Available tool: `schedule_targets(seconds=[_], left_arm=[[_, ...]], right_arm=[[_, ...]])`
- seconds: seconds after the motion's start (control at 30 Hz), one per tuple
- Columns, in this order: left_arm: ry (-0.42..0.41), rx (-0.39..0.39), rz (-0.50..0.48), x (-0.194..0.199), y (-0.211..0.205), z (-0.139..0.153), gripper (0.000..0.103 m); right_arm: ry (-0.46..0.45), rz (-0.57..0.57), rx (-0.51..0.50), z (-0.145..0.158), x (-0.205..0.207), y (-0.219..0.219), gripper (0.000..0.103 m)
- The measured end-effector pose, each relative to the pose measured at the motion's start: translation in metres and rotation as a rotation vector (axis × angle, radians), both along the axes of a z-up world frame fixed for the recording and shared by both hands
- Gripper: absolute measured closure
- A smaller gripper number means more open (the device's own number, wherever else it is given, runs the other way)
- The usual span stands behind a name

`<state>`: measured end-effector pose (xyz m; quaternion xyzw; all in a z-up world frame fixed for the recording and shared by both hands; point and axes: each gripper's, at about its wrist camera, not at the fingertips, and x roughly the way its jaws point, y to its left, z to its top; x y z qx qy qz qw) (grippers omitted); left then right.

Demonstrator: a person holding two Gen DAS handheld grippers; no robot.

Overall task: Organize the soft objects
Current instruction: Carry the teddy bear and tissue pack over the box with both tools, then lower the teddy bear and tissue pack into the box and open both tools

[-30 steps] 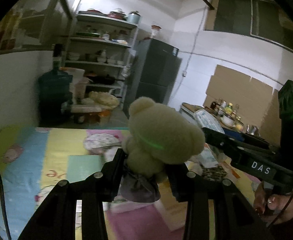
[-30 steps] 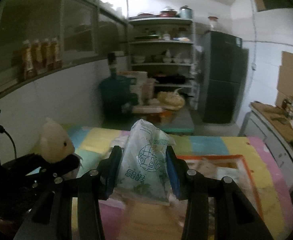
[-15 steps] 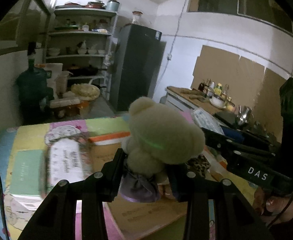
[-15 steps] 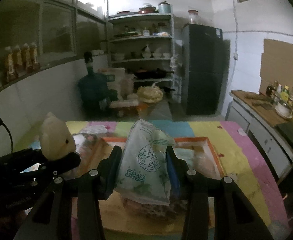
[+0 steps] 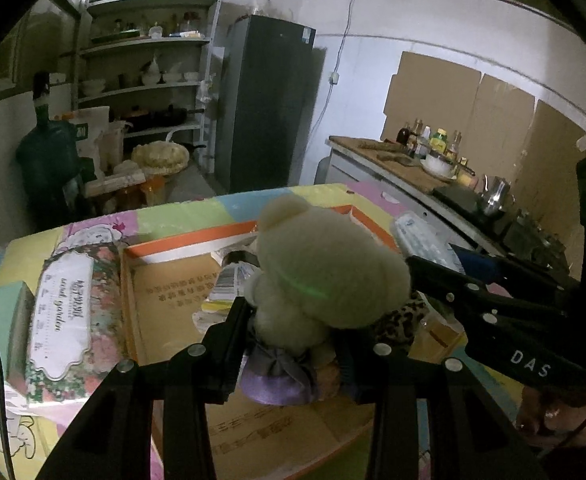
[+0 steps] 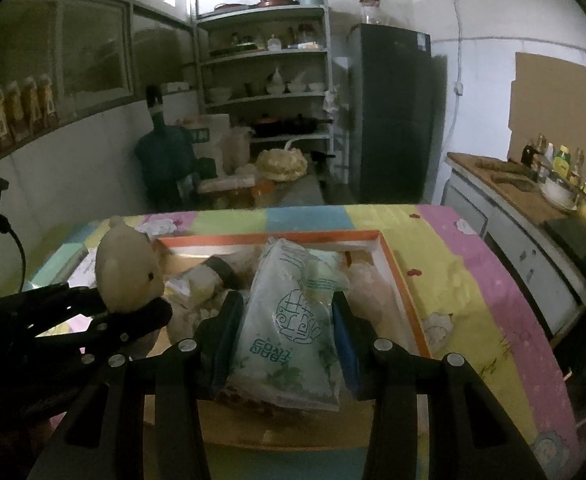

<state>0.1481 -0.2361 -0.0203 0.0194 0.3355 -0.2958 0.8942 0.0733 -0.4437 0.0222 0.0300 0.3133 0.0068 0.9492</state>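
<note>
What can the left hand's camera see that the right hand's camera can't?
Only the left wrist view shows the floral tissue pack lying left of the box, the teddy's purple skirt and a leopard-print thing behind the teddy.

Only the right wrist view shows the teddy's face from the side, and the whole tissue packet clamped in the right gripper.

Both show the teddy bear gripped by the left gripper, the orange-rimmed cardboard box, the colourful cloth, shelves and fridge.
</note>
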Motion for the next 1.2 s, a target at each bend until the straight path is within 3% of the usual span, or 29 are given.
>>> schedule_targets(seconds=[0.67, 1.2], left_arm=[[0.024, 0.057, 0.002, 0.016, -0.025, -0.023, 0.061], [0.062, -0.012, -0.004, 0.019, -0.019, -0.022, 0.053]], right_arm=[[0.048, 0.012, 0.021, -0.028, 0.014, -0.012, 0.056], [0.032, 0.023, 0.057, -0.035, 0.019, -0.017, 0.039]])
